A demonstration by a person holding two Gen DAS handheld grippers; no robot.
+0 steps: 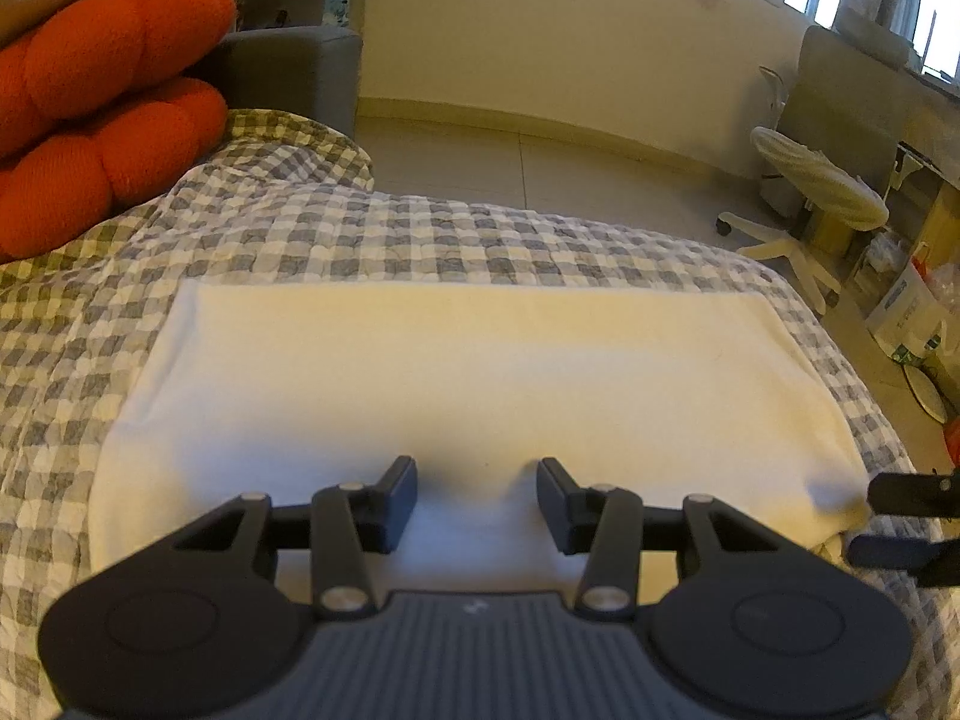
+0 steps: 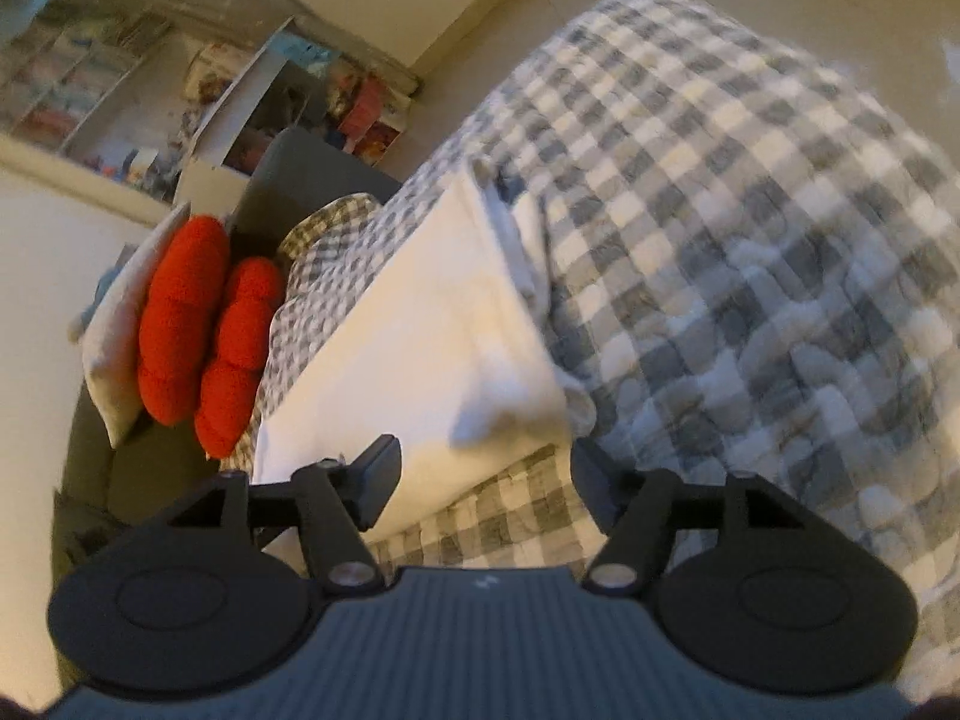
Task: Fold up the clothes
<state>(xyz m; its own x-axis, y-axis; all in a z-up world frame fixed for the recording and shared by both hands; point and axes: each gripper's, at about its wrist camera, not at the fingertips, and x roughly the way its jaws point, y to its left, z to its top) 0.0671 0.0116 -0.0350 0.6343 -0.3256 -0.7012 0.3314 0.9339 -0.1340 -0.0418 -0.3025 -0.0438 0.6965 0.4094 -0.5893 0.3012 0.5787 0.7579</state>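
The bed (image 1: pixel 360 240) under your work is covered by a grey-and-white checked quilt, soft and puckered, so expect it to give and drag under anything you slide across it. Orange cushions (image 1: pixel 102 114) are stacked at its far left, well apart from the work.

The white garment (image 1: pixel 456 372) lies flat on the quilt as a broad, part-folded rectangle, directly ahead of you. Judged from its drape, it is light, limp and thin; it will sag and lose its shape if lifted by one point, and stacked layers may slip apart. Its right-hand edge (image 2: pixel 510 276) shows several layers, slightly uneven. Take hold at corners or along a folded edge, pinching all layers together, one grip per corner.

Your left hand-held gripper (image 1: pixel 477 501) hangs over the garment's near edge, jaws apart, nothing between them.

Your right hand-held gripper (image 2: pixel 483 483) sits at the garment's near right corner, jaws standing wide, pads not pressing cloth; the view is motion-blurred
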